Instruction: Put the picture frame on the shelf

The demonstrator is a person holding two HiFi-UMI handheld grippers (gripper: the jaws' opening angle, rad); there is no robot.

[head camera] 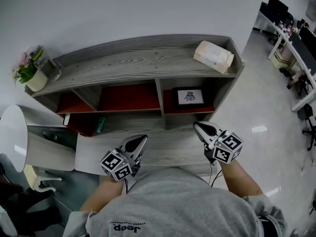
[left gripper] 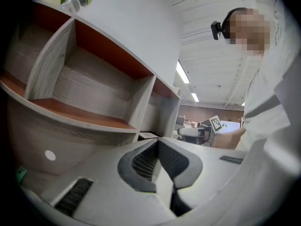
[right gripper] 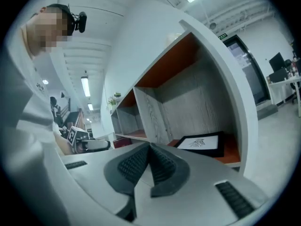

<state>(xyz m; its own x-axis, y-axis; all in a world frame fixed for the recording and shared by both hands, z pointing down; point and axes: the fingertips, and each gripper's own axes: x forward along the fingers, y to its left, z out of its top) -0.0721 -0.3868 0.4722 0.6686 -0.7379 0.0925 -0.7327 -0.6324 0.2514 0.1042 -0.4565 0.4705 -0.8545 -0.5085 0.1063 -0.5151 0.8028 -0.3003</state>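
The black picture frame point(head camera: 188, 97) with a white print lies flat in the right compartment of the grey wooden shelf point(head camera: 148, 63); in the right gripper view the picture frame point(right gripper: 201, 143) rests on the red-brown floor of that compartment. My right gripper point(head camera: 198, 126) is shut and empty, hovering in front of and below that compartment. My left gripper point(head camera: 142, 139) is shut and empty too, over the low front board. In the gripper views the left gripper point(left gripper: 157, 142) and right gripper point(right gripper: 149, 146) show pads together.
A tissue pack point(head camera: 213, 56) lies on the shelf top at the right, a flower vase point(head camera: 33, 72) at its left end. A small green object point(head camera: 100, 124) sits under the middle compartment. A white round table point(head camera: 12, 137) stands left; office desks point(head camera: 291, 38) far right.
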